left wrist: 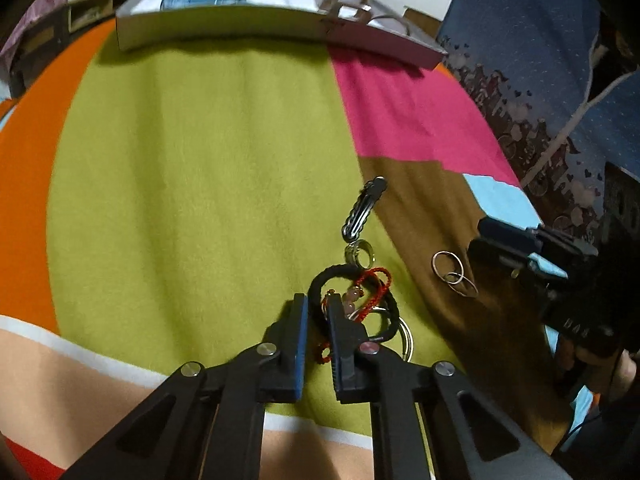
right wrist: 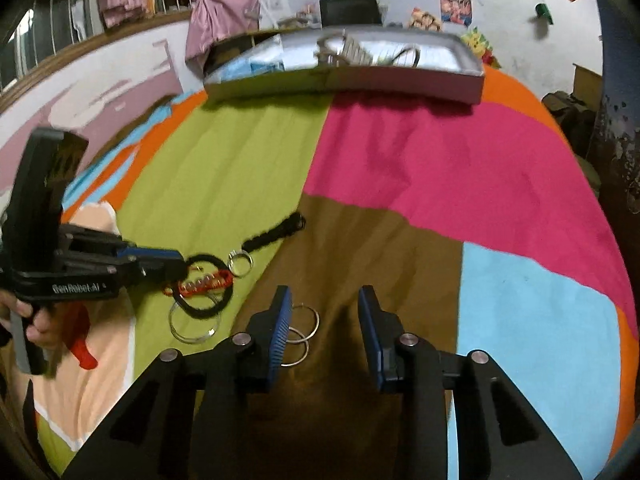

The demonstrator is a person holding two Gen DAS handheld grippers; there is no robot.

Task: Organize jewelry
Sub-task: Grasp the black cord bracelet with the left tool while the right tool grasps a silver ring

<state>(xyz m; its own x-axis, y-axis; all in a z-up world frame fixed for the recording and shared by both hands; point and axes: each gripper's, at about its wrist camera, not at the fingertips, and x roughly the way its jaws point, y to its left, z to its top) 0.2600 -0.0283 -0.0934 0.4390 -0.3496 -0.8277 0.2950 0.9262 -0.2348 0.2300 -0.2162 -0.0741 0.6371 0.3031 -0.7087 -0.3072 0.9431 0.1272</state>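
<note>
Left gripper (left wrist: 318,306) narrowly parted astride black hair tie (left wrist: 394,312); tangled red cord bracelet (left wrist: 374,286) risked lifting too; right gripper (right wrist: 323,294) spread, empty

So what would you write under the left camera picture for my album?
The left gripper reaches into a black hair tie tangled with a red cord bracelet on a colourful cloth.

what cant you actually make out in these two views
- Tray contents: blurred and half hidden behind its near wall in both views.
- Large silver rings: partly hidden behind the left tool in the left view.
- Left tool's grip on the black hair tie: contact unclear.
- Hoop earrings: partly behind the right tool's finger.
</note>
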